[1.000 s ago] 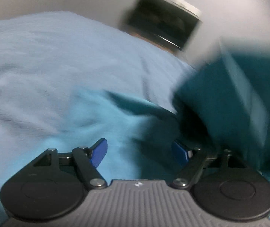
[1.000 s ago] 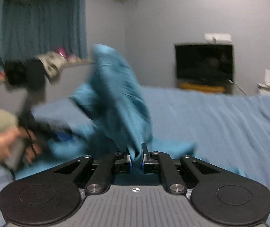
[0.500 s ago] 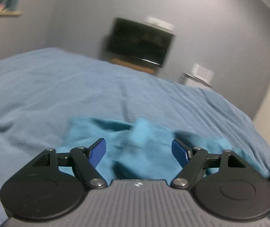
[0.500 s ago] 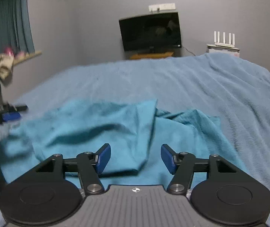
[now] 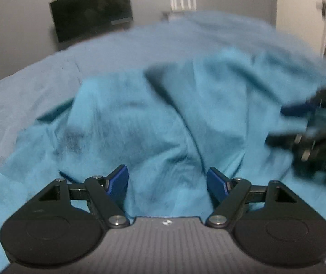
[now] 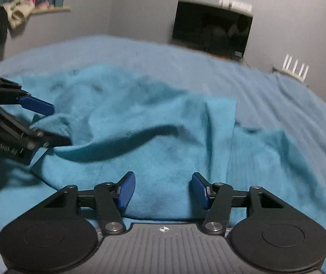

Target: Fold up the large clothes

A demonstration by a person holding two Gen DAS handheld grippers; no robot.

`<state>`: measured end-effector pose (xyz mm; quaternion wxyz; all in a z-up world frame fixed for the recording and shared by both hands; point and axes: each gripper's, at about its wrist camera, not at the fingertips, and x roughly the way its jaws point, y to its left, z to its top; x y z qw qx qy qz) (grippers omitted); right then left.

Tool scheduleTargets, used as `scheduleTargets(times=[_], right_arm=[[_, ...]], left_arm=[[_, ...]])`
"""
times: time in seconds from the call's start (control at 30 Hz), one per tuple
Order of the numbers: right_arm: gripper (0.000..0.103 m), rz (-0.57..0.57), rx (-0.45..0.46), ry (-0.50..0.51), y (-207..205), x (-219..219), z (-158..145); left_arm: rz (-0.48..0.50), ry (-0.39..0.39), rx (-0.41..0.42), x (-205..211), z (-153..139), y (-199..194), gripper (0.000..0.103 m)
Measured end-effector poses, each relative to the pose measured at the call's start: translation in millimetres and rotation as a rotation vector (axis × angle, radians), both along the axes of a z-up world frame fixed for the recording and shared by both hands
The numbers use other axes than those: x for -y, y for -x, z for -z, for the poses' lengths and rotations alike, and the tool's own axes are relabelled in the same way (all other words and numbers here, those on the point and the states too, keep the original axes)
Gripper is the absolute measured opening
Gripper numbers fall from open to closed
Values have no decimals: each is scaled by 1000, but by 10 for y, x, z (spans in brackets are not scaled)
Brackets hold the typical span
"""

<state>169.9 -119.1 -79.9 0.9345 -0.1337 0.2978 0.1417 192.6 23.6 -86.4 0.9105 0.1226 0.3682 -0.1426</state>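
The teal garment (image 6: 163, 137) lies rumpled on the bed (image 6: 277, 91); my left gripper (image 5: 167, 180) gapes empty, my right gripper (image 6: 163, 189) is closing, nothing pinched; I'd seize an edge, not a bunched middle.

Blue-blanketed bed (image 6: 277, 105) — crumpled teal garment (image 6: 163, 141) spread across it

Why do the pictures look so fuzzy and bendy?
Left wrist view: motion blur smears the teal garment and the right gripper; the room is dim. Right wrist view: sharper, but the fisheye lens curves the bed.
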Motion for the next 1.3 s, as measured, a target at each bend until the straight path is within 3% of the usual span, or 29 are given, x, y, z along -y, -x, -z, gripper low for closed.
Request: scheduleTargets(times=[0.2,0.37,0.47,0.57,0.7,0.87,1.13,1.23,1.3], right_arm=[[63,12,-29,3,-176,-30,110],[74,40,18,-50,-58,39,15],[82,114,96,-141,189,200,-225],[87,282,138,-317,440,498,-453],[87,605,75,-585,789,1072,-495],[95,947,29,-742,1225,1583,-464],[96,1033,-249,-945,1083,1826,-23],[90,1034,-327,-1022,928,1779,187],[85,1041,-328,-1129,885,1742,334]], left_arm=[[-16,-32,-12,41,101,-154,81],[-59,16,23,32,24,11,83],[-97,31,84,24,-103,167,84],[-99,41,163,63,-259,391,84],[-58,25,222,213,-350,649,84],[-2,-2,219,311,-373,881,84],[-56,54,163,183,-351,853,84],[-68,108,144,153,-369,832,84],[-76,151,143,151,-399,812,84]])
